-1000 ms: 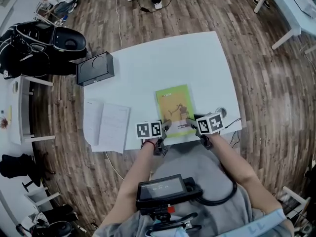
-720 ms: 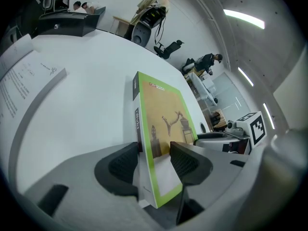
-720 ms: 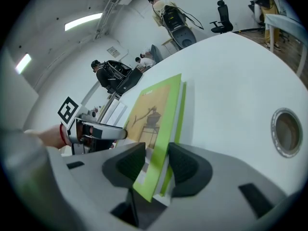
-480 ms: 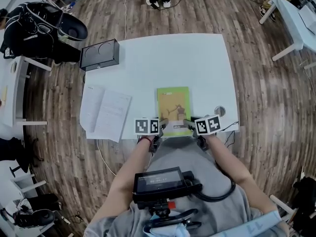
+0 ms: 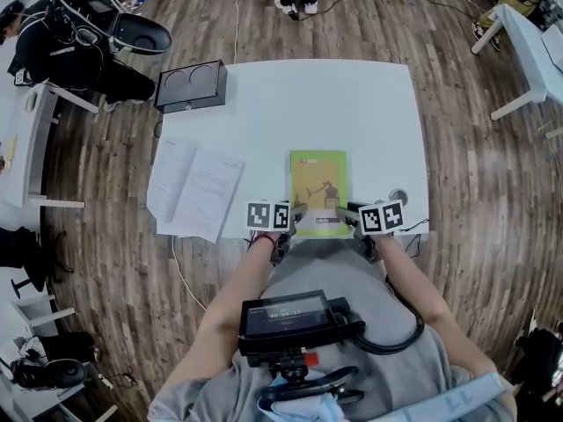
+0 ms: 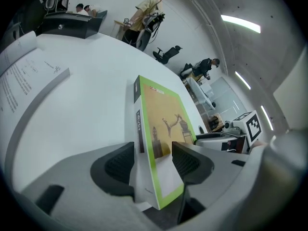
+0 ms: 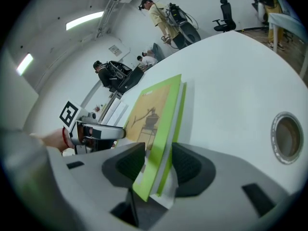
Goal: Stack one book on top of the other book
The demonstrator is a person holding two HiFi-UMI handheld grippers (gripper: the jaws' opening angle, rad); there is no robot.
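- Gripping the green book (image 5: 318, 183) by its near edge, both tongs were closed on it: the left gripper (image 5: 296, 215) at its 7 o'clock corner, the right gripper (image 5: 343, 209) at 5 o'clock.
- Left jaws had just eased slightly wider, yet the spine corner sat pinched between them.
- The book lay on the white table (image 5: 352, 104), near its 6 o'clock edge; the open white book (image 5: 195, 187) lay apart at 9 o'clock.
- Step, by my judgement: grasp made, lift not begun.
- Next called for 2 matched lifts, a carry toward 9 o'clock, and a squared set-down.
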